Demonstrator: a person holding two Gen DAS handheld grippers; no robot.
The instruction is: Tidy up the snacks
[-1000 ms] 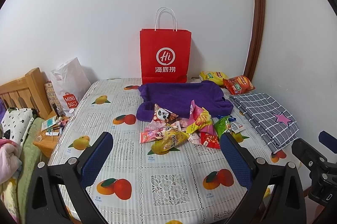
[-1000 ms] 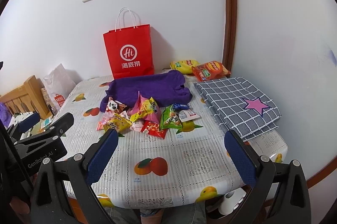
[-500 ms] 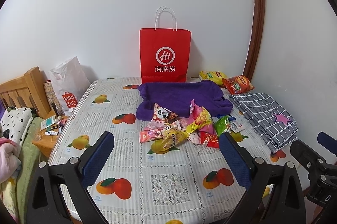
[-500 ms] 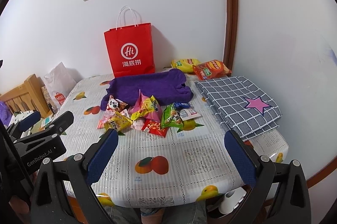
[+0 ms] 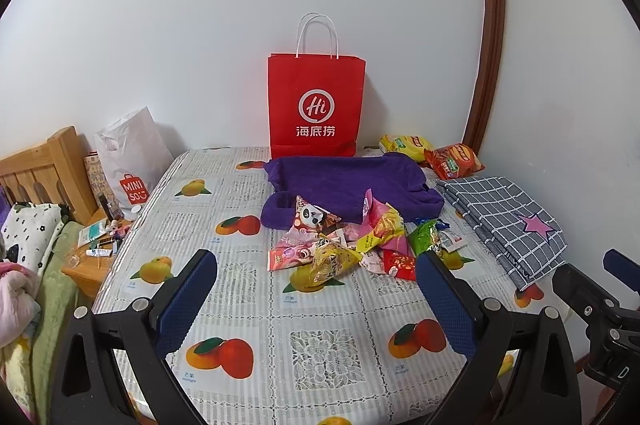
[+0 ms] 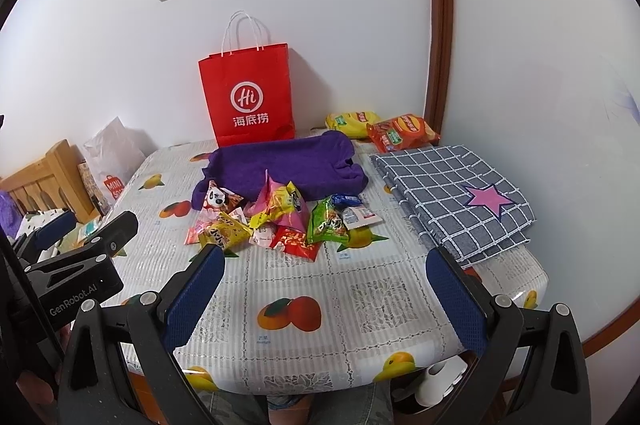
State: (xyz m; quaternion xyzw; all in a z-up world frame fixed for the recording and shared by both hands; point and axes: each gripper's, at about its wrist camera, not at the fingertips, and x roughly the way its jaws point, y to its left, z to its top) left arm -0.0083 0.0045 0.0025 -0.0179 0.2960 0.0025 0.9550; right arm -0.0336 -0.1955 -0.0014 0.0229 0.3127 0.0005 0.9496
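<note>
A pile of small snack packets (image 5: 352, 241) (image 6: 280, 221) lies mid-table on the fruit-print tablecloth (image 5: 328, 337) (image 6: 360, 297), against the front edge of a purple cloth (image 5: 344, 181) (image 6: 288, 165). Two larger chip bags, yellow (image 5: 404, 145) (image 6: 350, 123) and orange-red (image 5: 454, 161) (image 6: 402, 133), lie at the back right. A red paper bag (image 5: 316, 105) (image 6: 250, 97) stands against the wall. My left gripper (image 5: 316, 265) is open and empty, hovering over the near table. My right gripper (image 6: 324, 261) is open and empty, short of the pile.
A folded grey checked cloth with a pink star (image 5: 508, 217) (image 6: 452, 193) lies on the table's right side. A white Miniso bag (image 5: 128, 161), a bedside stand with small items (image 5: 100, 245) and a wooden bed frame (image 5: 40, 169) are left of the table.
Both grippers have shifted only slightly; the view of the table is almost the same. Nothing was taken hold of or moved.
</note>
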